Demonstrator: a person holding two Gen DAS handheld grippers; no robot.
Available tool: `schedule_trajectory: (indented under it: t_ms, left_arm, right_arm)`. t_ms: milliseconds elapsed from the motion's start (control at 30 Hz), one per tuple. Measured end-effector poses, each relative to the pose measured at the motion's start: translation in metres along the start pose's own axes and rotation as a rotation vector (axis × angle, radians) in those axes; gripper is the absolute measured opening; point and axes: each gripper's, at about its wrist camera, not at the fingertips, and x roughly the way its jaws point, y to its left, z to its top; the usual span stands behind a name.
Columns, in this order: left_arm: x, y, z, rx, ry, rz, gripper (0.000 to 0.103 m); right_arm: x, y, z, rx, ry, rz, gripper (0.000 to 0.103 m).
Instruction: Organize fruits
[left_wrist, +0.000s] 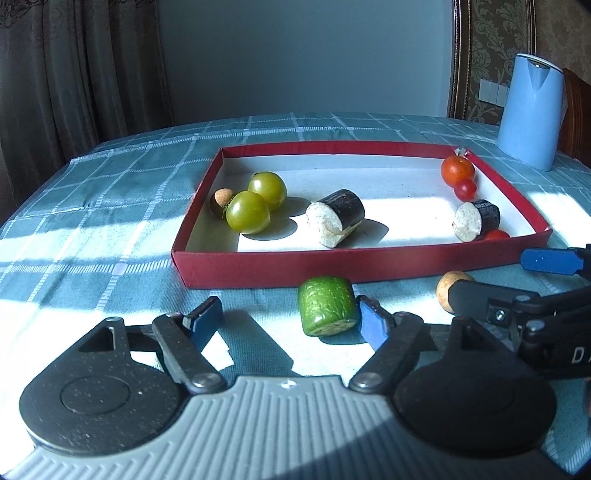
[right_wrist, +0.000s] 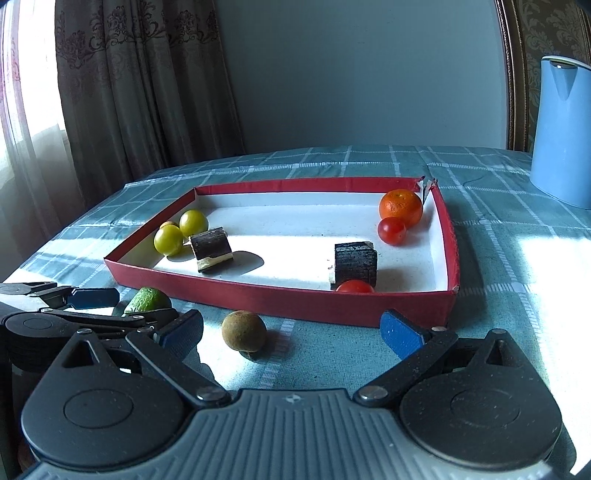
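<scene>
Curtains hang at the left behind my table (left_wrist: 92, 206), which wears a checked teal cloth; a blue kettle (left_wrist: 530, 110) stands far right. Most fruit already sits in the red tray (left_wrist: 258, 266). Two pieces remain outside, I judge: the green chunk (left_wrist: 327, 312) touching one pad of my spread-wide left tool (left_wrist: 291, 325), and the brown fruit (right_wrist: 243, 330) between my right tool's (right_wrist: 291, 328) parted fingers, ungripped.

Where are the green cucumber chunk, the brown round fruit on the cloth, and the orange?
green cucumber chunk (left_wrist: 327, 310), left wrist view, its curved skin.
brown round fruit (right_wrist: 243, 329), right wrist view, its middle.
orange (right_wrist: 400, 206), right wrist view, its front face.
</scene>
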Motion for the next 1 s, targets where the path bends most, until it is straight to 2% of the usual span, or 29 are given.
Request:
schedule_trajectory:
  t_ms: [100, 267, 500, 567, 700, 1000]
  left_arm:
    - [0.003, 0.004, 0.001, -0.026, 0.01, 0.01, 0.083]
    - [0.004, 0.004, 0.001, -0.031, 0.012, 0.028, 0.086]
    - [0.005, 0.007, 0.002, -0.047, 0.021, 0.041, 0.092]
    - [0.005, 0.006, 0.001, -0.042, 0.02, 0.048, 0.094]
    - [0.005, 0.006, 0.001, -0.043, 0.022, 0.055, 0.097]
    - [0.007, 0.005, 0.002, -0.04, 0.029, 0.066, 0.103]
  right_arm:
    - [0.006, 0.006, 0.001, 0.0, 0.015, 0.003, 0.101]
    - [0.013, 0.003, 0.0, 0.018, 0.054, -0.02, 0.1]
    - [0.014, 0.005, 0.0, 0.0, 0.055, -0.049, 0.099]
    - [0.013, 0.006, 0.0, -0.001, 0.052, -0.064, 0.097]
    - [0.011, 0.008, -0.001, -0.021, 0.048, -0.1, 0.086]
    - [0.012, 0.013, -0.003, -0.059, 0.057, -0.135, 0.083]
